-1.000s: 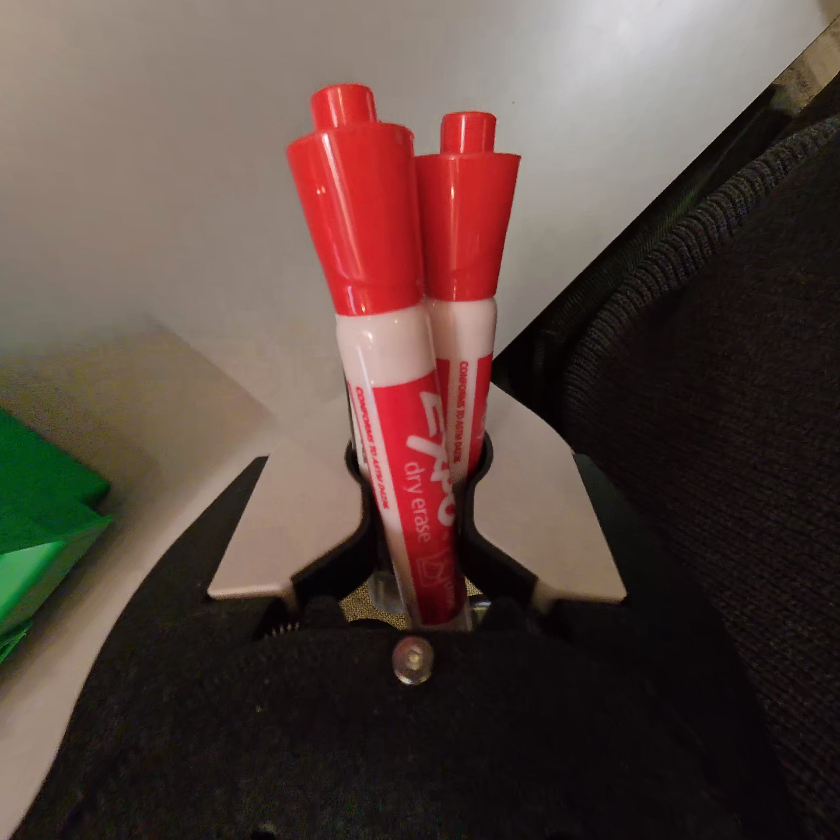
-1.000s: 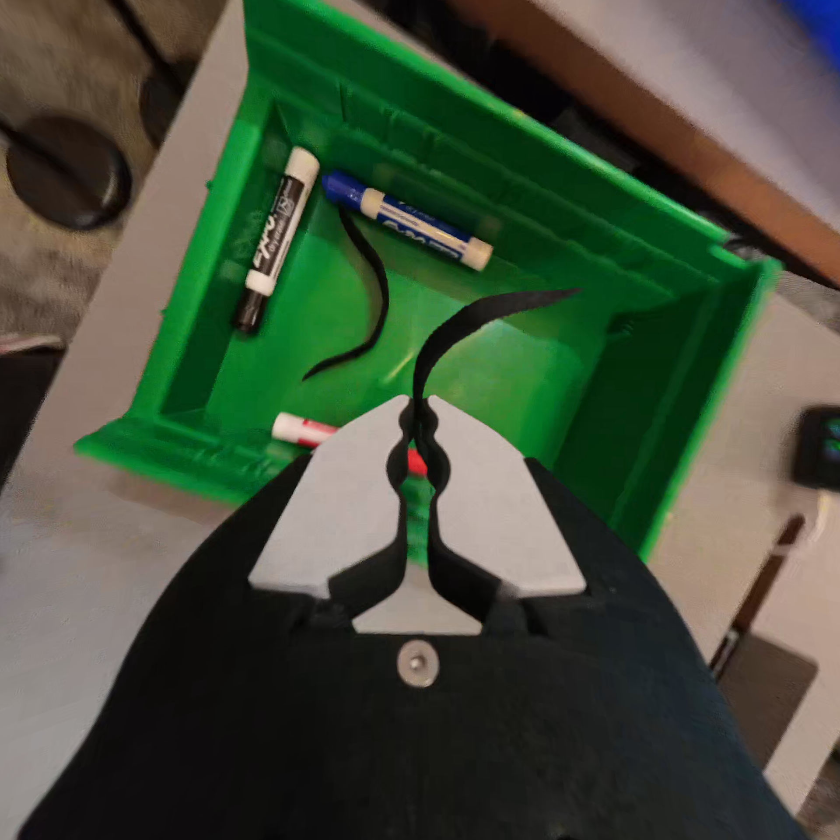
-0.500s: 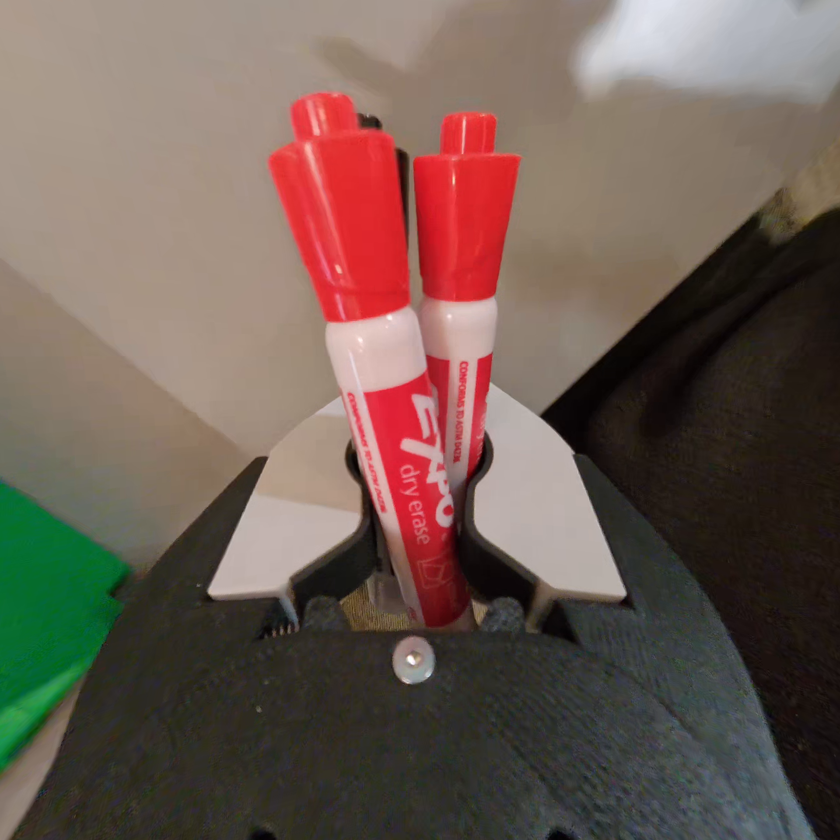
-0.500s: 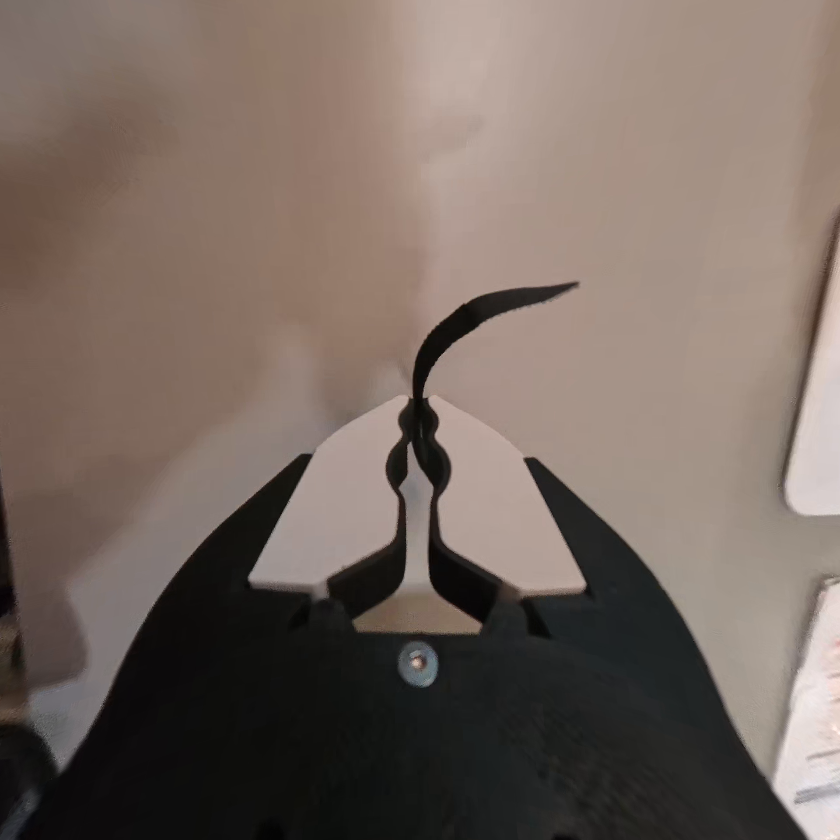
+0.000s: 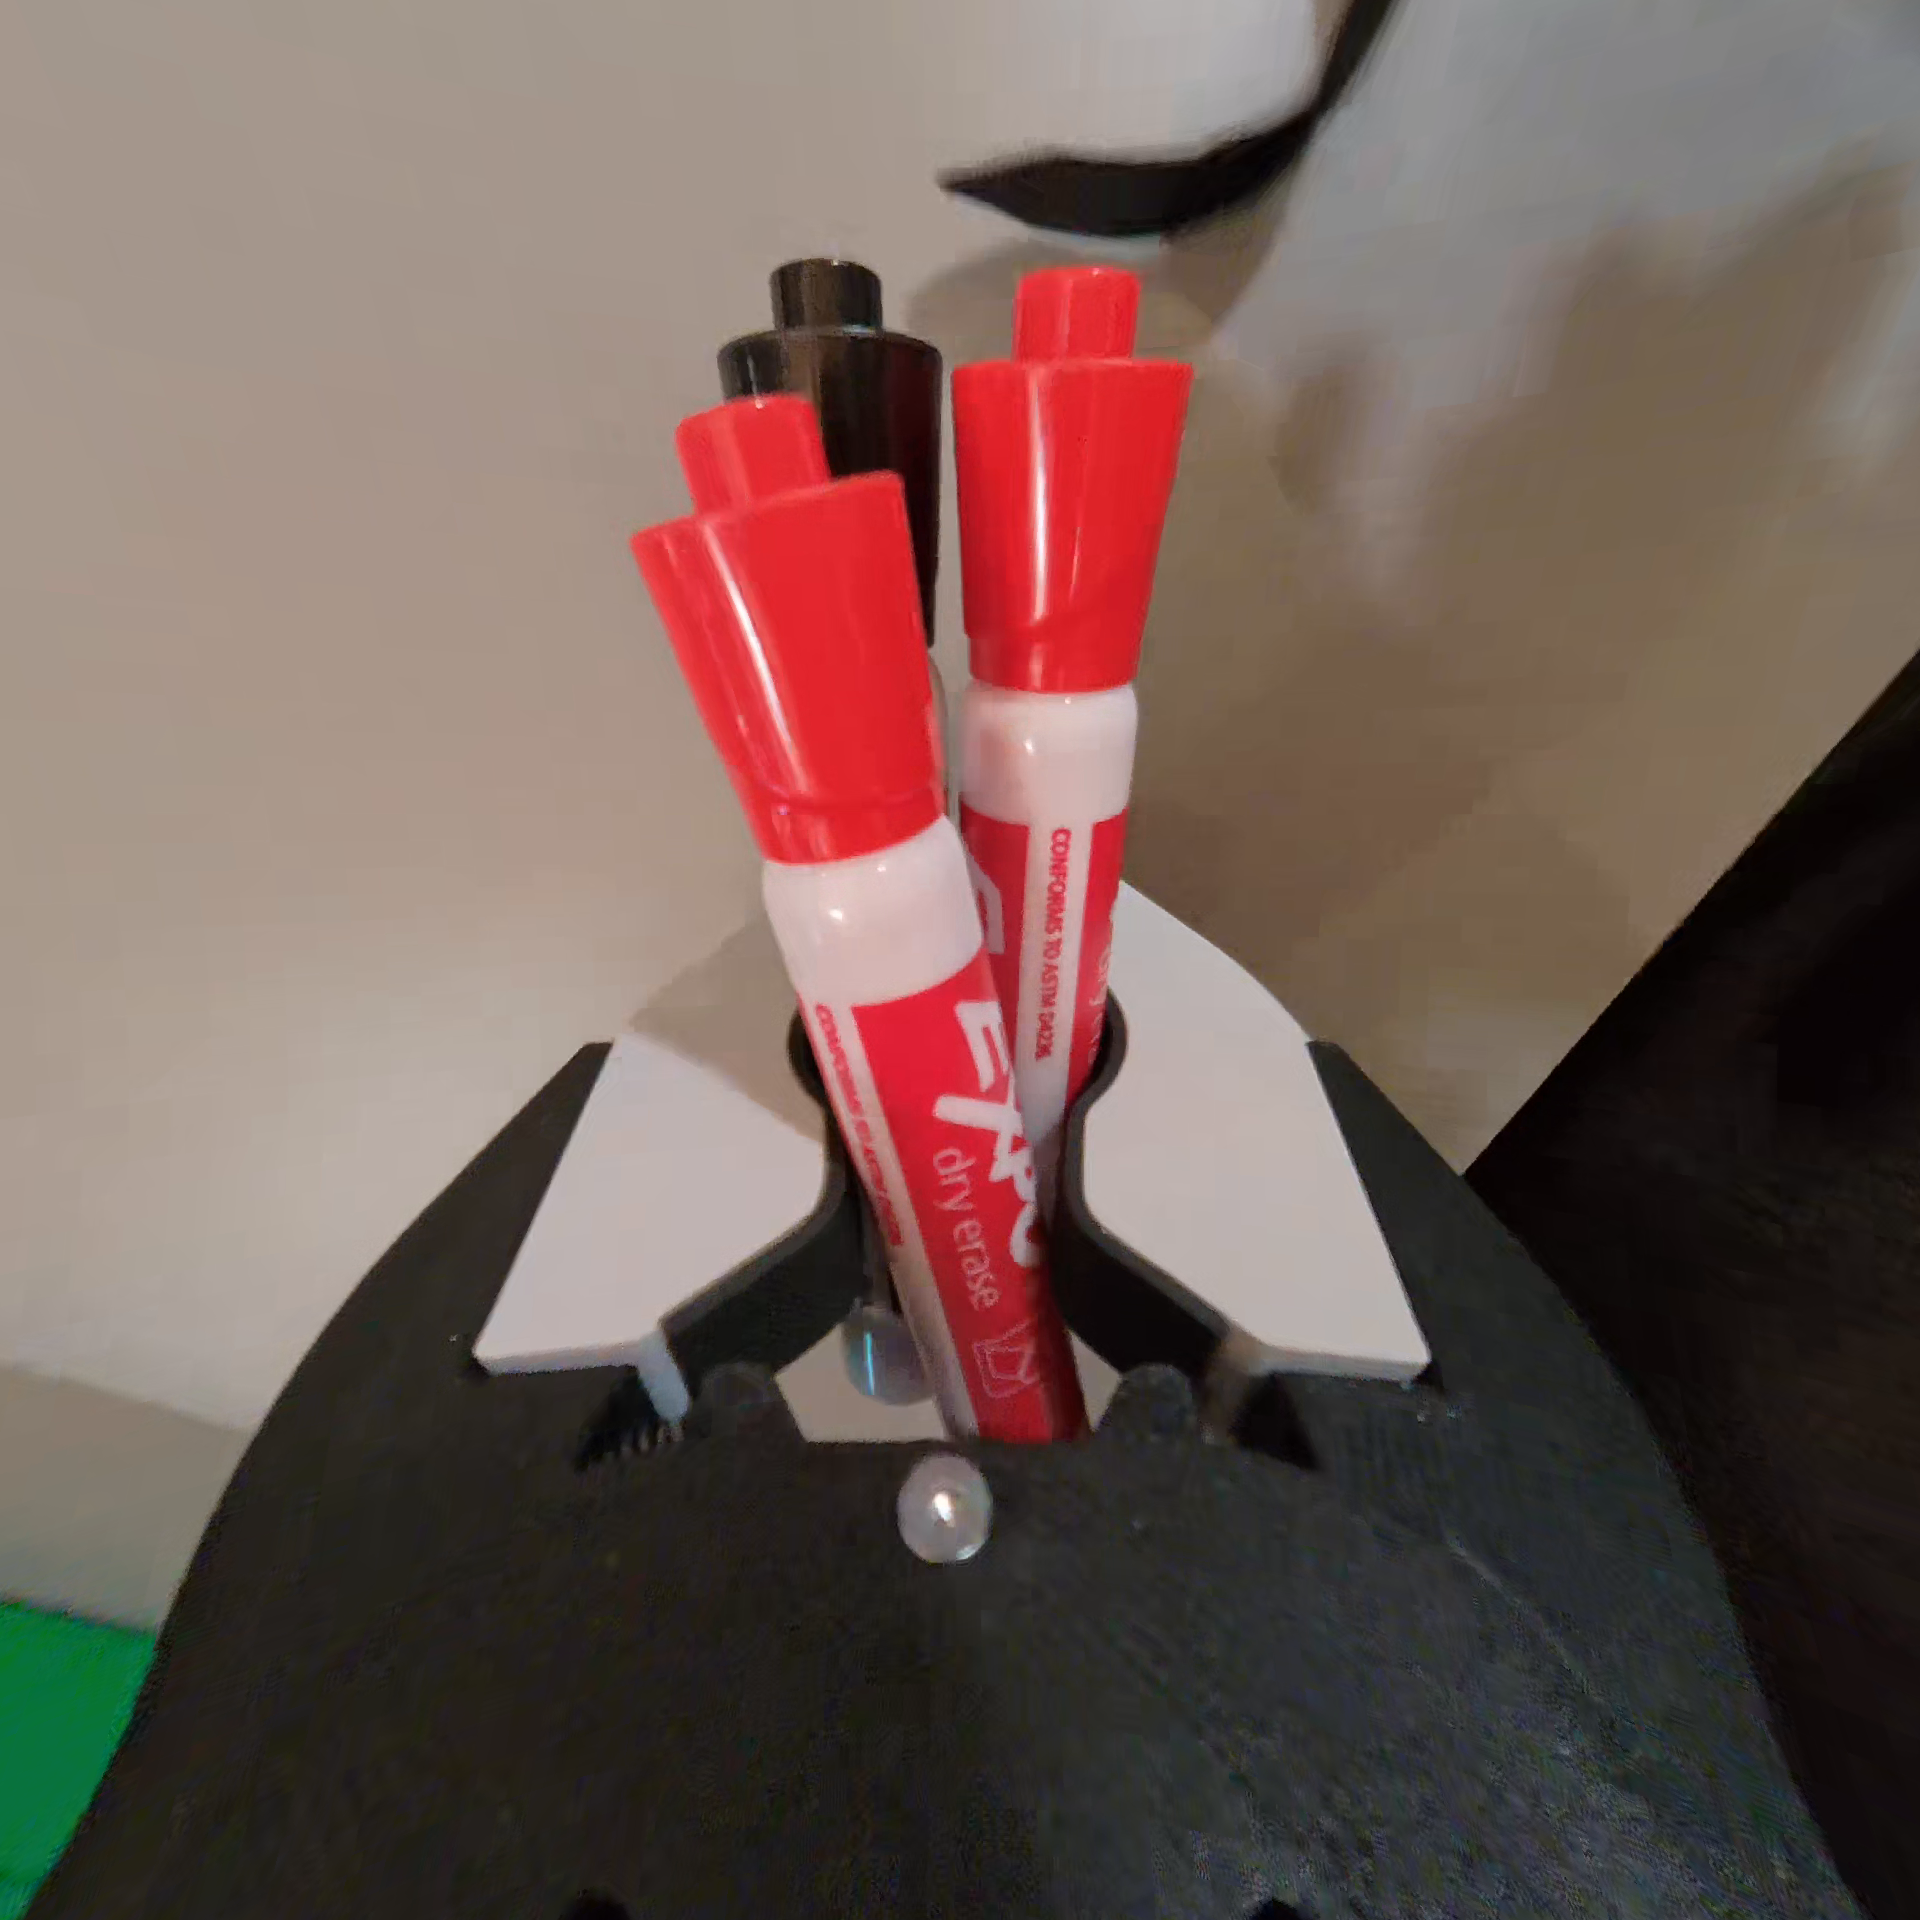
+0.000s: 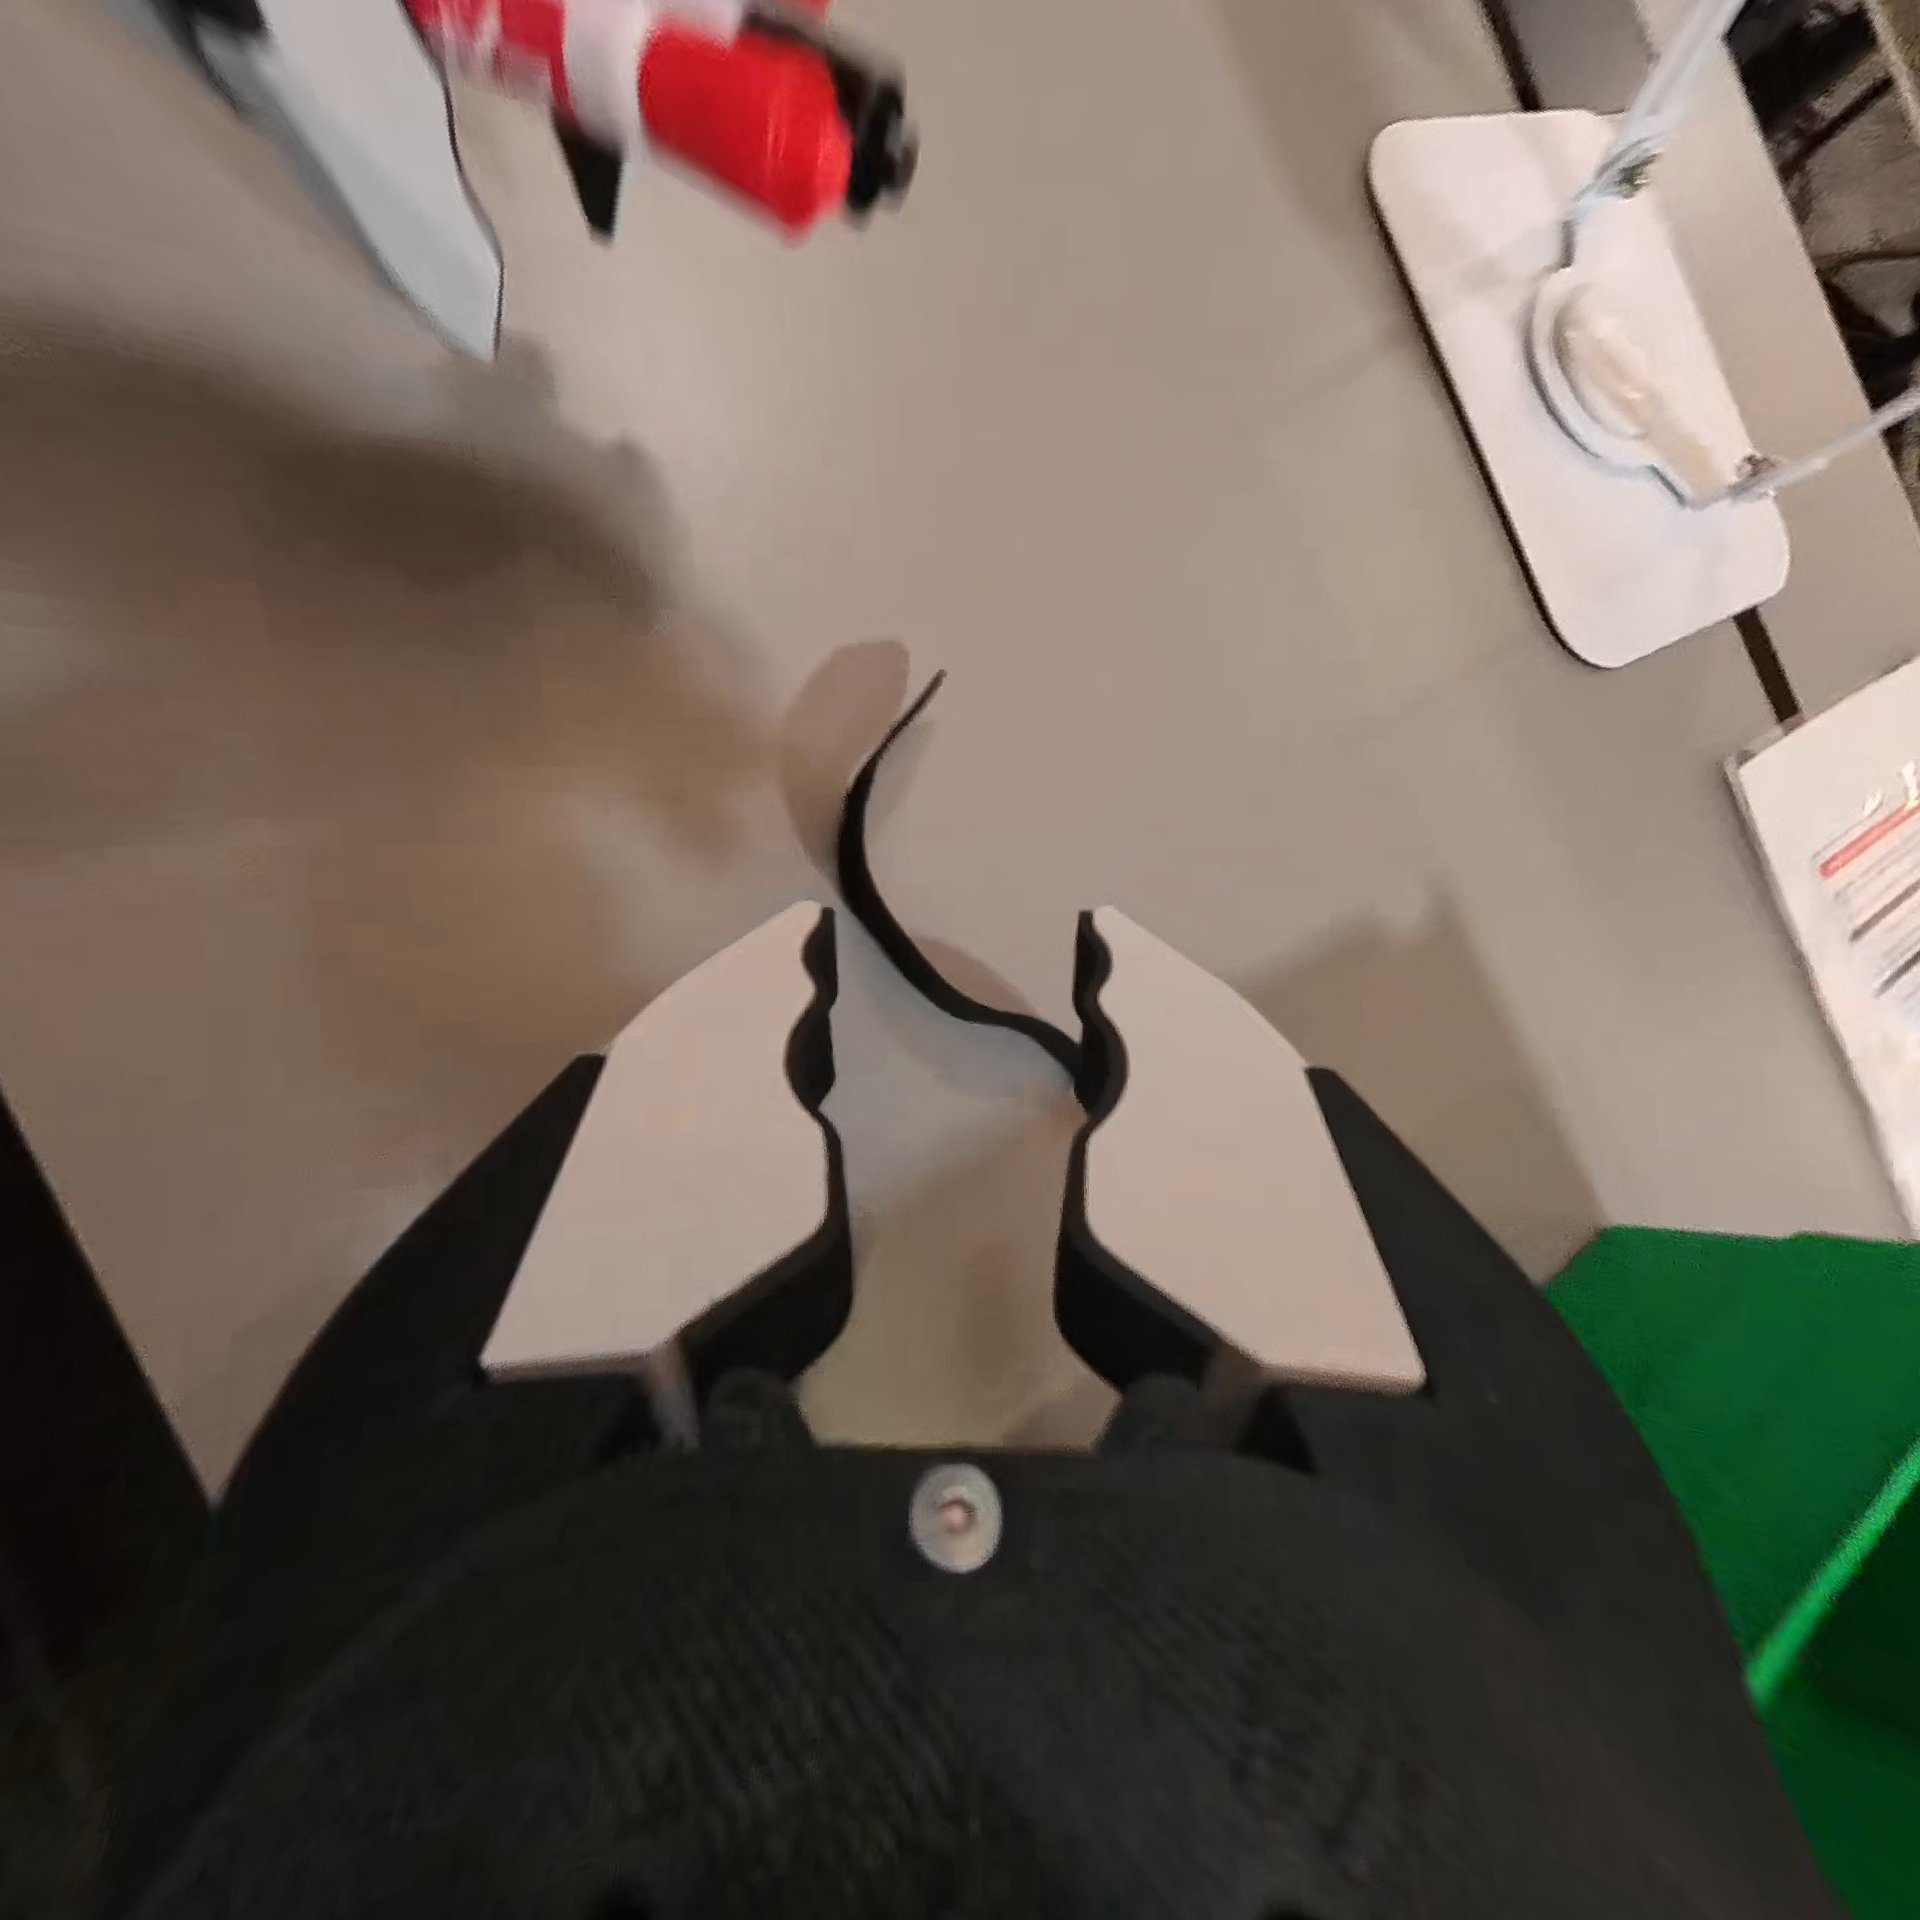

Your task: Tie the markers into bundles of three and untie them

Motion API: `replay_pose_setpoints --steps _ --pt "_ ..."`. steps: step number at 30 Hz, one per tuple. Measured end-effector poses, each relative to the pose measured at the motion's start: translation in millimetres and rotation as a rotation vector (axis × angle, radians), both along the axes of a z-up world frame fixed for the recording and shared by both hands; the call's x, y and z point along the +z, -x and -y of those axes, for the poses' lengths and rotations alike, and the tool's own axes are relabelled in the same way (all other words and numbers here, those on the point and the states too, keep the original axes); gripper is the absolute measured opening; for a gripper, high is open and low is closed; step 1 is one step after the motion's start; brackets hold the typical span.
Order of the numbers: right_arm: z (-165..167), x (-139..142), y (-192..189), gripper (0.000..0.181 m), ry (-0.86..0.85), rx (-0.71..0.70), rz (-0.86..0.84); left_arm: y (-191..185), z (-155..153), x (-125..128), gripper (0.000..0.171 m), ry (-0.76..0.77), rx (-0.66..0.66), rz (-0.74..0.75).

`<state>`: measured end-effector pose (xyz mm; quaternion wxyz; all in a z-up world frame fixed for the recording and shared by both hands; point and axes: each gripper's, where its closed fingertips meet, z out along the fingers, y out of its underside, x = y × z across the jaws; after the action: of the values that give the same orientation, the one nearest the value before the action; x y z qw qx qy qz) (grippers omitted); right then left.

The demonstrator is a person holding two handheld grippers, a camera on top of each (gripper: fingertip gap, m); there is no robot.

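- Just let go with the right gripper (image 6: 956, 935): pinched tight on the black strap (image 6: 883, 831) half a second back, now spread wide and holding nothing.
- Left the strap curling over the grey table (image 6: 1143, 468) between the parted fingers, near end touching the inner edge of the right-hand one. Hard to say whether lying flat or lifted at the far tip.
- Swung well clear of the green bin (image 6: 1766, 1455) as well: right above it a second ago, now catching only its corner at lower right.
- Still clamping firmly with the left gripper (image 5: 956, 1029) on a bundle of markers (image 5: 935, 1091), caps pointing away from the camera.
- Counting three in there now: front red marker (image 5: 800, 675), second red marker (image 5: 1070, 520), and a black marker (image 5: 862, 405) peeking out behind, hidden a second ago.
- Tipped the front red one further left than before, fanning the caps apart.
- Brought both grippers close together: strap showing as a blurred dark curve just beyond the caps in the left wrist view, bundle smeared across the top left of the right wrist view.
- Off to the right of the table, well apart from the strap: a white lamp base (image 6: 1558, 364) and a printed sheet (image 6: 1849, 883).
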<state>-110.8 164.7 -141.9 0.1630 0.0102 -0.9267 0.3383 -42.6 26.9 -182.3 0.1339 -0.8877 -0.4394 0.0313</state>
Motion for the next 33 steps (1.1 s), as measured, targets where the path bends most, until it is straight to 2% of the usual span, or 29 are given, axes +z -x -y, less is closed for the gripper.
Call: replay_pose_setpoints --steps 5,8,12,15,17,20,26,29,33 --pt "16 -16 -27 0.043 0.169 -0.131 0.163 -22 -8 -9 0.044 0.089 -0.358 0.124" --pt "32 -14 -45 0.040 0.301 -0.144 0.222 -27 -6 -12 0.044 0.100 -0.354 0.172" --pt "57 22 -62 0.034 0.511 -0.090 0.256 -38 -7 -16 0.044 0.092 -0.385 0.186" --pt "75 41 -73 0.038 0.650 -0.021 0.377 -50 -14 -17 0.044 0.060 -0.409 0.178" --pt "81 42 -81 0.046 0.666 0.031 0.516 -60 -16 -19 0.043 0.053 -0.437 0.177" --pt "80 41 -87 0.044 0.666 0.094 0.608 -74 -21 -17 0.044 0.062 -0.469 0.175" --pt "73 46 -105 0.032 0.657 0.229 0.575 -82 -43 -6 0.044 0.013 -0.511 0.149" --pt "70 32 -115 0.030 0.566 0.273 0.569 -82 -43 -7 0.044 0.012 -0.501 0.153" --pt "65 25 -114 0.020 0.511 0.298 0.461 -81 -39 -10 0.044 -0.002 -0.473 0.157"
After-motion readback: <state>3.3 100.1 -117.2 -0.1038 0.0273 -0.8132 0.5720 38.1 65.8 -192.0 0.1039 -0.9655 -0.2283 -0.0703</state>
